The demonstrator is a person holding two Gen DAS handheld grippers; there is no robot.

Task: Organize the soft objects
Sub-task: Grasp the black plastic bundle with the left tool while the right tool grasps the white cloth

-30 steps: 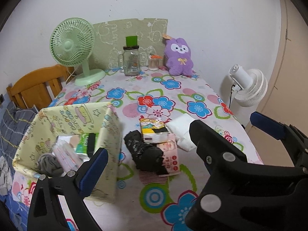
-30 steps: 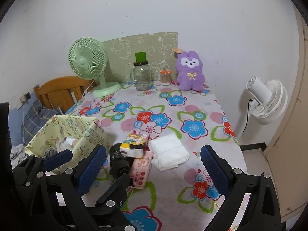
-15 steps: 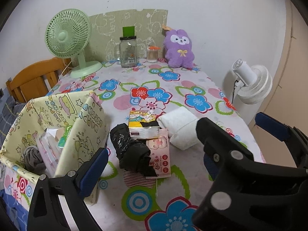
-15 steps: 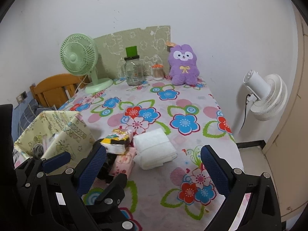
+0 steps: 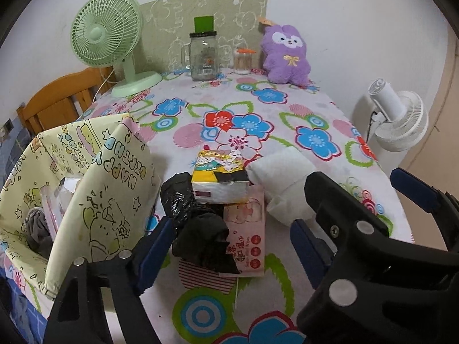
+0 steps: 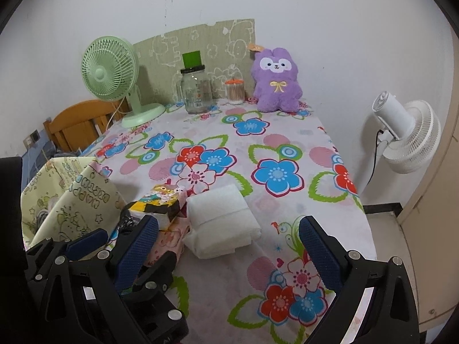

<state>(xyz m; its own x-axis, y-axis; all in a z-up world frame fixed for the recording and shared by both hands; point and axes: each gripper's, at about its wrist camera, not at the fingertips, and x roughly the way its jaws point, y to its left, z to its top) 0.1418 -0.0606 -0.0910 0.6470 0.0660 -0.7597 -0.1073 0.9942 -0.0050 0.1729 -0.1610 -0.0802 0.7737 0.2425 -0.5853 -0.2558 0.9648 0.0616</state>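
1. Two blue-padded jaws of the left gripper (image 5: 229,246) have just been closing, straddling the black bag bundle (image 5: 198,223) without pressing it.
2. The right gripper (image 6: 228,246) stands spread before the folded white cloth (image 6: 223,218).
3. Tissue packs (image 5: 219,177) lie stacked between bundle and cloth (touching both).
4. The yellow fabric bin (image 5: 86,177) sits left on the table.

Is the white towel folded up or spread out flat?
Folded. The white towel sits as a thick, neat bundle on the flowered tablecloth, with stacked layers showing along its near edge.
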